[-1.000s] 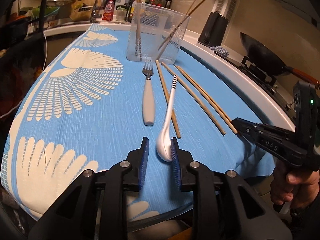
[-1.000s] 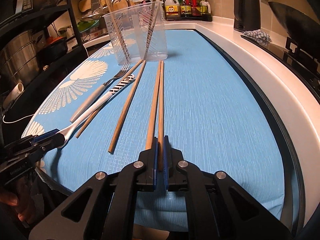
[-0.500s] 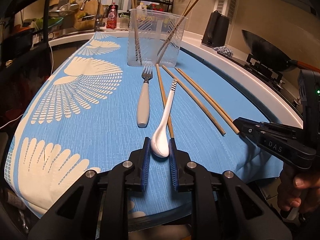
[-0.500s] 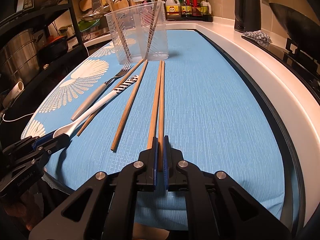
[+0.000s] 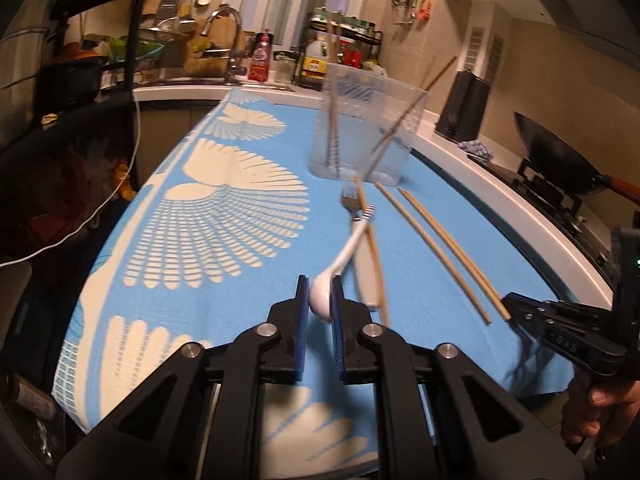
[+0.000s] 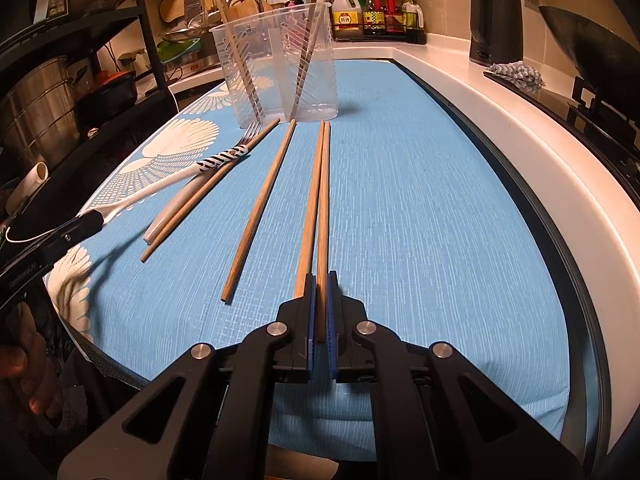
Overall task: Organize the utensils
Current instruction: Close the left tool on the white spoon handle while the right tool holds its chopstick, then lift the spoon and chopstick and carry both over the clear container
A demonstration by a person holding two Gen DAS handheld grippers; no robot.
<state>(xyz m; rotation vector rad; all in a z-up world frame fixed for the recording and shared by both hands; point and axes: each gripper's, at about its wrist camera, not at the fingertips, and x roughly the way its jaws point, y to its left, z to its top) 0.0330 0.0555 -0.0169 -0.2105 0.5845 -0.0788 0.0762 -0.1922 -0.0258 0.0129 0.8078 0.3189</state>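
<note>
My left gripper (image 5: 320, 294) is shut on the bowl of a white spoon (image 5: 348, 252) with a striped handle end and holds it lifted above the blue cloth; it also shows in the right wrist view (image 6: 168, 184). My right gripper (image 6: 319, 286) is shut on a wooden chopstick (image 6: 323, 208) that lies on the cloth beside a second chopstick (image 6: 310, 216). A clear plastic cup (image 6: 280, 64) with several chopsticks stands at the far end. A fork (image 6: 200, 184) and two more loose chopsticks (image 6: 260, 208) lie on the cloth.
The blue patterned cloth (image 6: 420, 220) covers the counter. A wok (image 5: 560, 160) and stove are on the right, a black kettle (image 6: 496, 20) at the back, a sink and bottle rack behind the cup, black shelves on the left.
My left gripper has closed on the spoon's bowl and lifted it, swinging the handle over the fork. My right gripper stays shut on the chopstick, hardly moved.
</note>
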